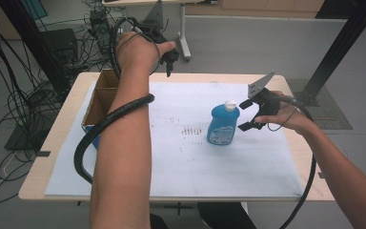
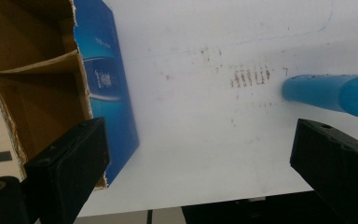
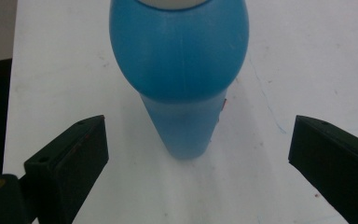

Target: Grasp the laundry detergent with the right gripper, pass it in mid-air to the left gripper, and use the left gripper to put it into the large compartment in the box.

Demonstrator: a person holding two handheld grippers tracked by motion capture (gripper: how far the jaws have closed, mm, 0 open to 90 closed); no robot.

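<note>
Bottle (image 1: 223,124), one only, blue with a white cap, stands upright mid-table on the white sheet (image 1: 181,157). Right gripper (image 1: 249,114) sits just beside it, jaws spread wide and empty on either side, so the reach looks done; next comes closing on the body squarely. Left gripper (image 1: 169,59) hovers high beyond the one box (image 1: 97,102), jaws also released. Two grippers in all.

A light wooden table (image 1: 52,143) is covered by a white sheet (image 1: 248,162). Behind the table, a grey floor (image 1: 248,43) is seen. Black cables (image 1: 14,95) are tangled on the floor left of the table, and a dark post (image 1: 343,43) is slanted at its right.
</note>
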